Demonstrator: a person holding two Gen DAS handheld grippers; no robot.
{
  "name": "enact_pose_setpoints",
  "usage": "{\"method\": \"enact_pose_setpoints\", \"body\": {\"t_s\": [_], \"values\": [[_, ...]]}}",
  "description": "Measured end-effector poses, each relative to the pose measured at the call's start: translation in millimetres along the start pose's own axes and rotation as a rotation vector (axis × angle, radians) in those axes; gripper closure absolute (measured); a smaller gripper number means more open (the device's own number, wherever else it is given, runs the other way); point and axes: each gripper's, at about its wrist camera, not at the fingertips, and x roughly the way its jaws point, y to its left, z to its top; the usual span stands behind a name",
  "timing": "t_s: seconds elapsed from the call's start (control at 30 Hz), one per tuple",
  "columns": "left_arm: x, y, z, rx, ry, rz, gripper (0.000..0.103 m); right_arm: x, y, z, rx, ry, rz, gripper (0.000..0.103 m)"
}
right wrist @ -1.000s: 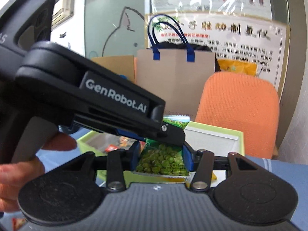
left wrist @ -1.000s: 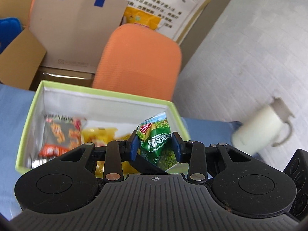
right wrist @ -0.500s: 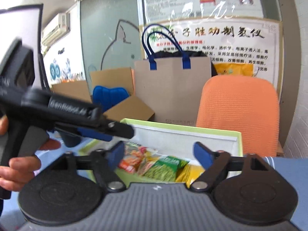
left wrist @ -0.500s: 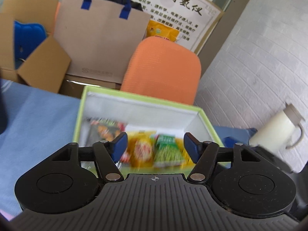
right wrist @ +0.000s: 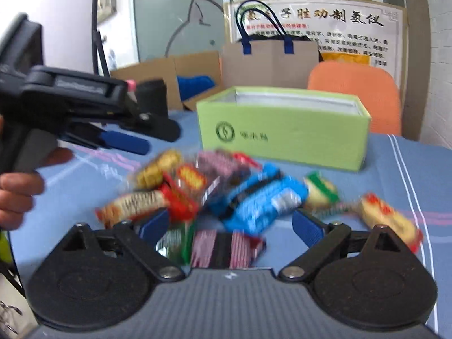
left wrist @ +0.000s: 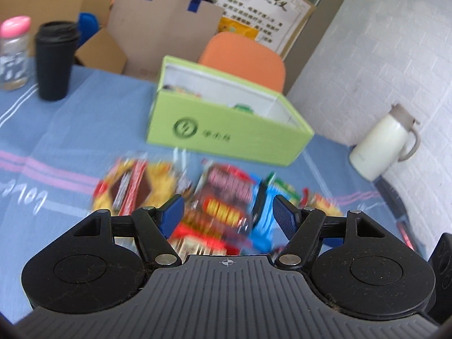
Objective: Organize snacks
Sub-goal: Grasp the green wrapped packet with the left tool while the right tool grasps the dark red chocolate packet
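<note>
A light green box (left wrist: 226, 132) (right wrist: 282, 141) stands open on the blue tablecloth with snack packets inside. In front of it lies a loose pile of snacks: a dark red packet (left wrist: 226, 197), a blue packet (left wrist: 265, 217) (right wrist: 260, 197), a yellow one (left wrist: 132, 186), a striped red one (right wrist: 226, 248). My left gripper (left wrist: 227, 209) hovers over the pile, jaws opening, the dark red packet showing between them but not pressed. My right gripper (right wrist: 230, 221) is open wide above the blue and striped packets, gripping nothing. A hand holds the left gripper (right wrist: 152, 137) at the left of the right wrist view.
A black cup (left wrist: 55, 62) and a pink-lidded bottle (left wrist: 14, 53) stand at the table's far left. A white jug (left wrist: 384, 144) sits at the right edge by the wall. Behind the table are an orange chair (left wrist: 245, 56), a paper bag (left wrist: 163, 25) and cardboard boxes.
Both grippers let go of green pea packets over the box, opened, and drew back and down from the box to above the snack pile.
</note>
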Motion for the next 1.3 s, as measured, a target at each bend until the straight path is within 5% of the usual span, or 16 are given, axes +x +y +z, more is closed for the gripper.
{"method": "enact_pose_setpoints", "body": {"t_s": [0.37,0.73,1.0,1.3], "values": [[-36,9,-26,-0.078,-0.024,0.017,0.045,-1,2,-20,-0.019,0.047,-0.08,0.003],[-16,-35,-44,0.017,0.097,-0.093,0.045,6,-30,-20,0.06,0.068,-0.133,0.001],[19,-29,-50,-0.021,0.182,-0.016,0.05,-13,-37,-21,0.084,0.041,-0.099,0.001],[38,-35,-50,0.021,0.176,0.037,0.055,-16,-48,-21,0.112,0.035,-0.096,0.001]]}}
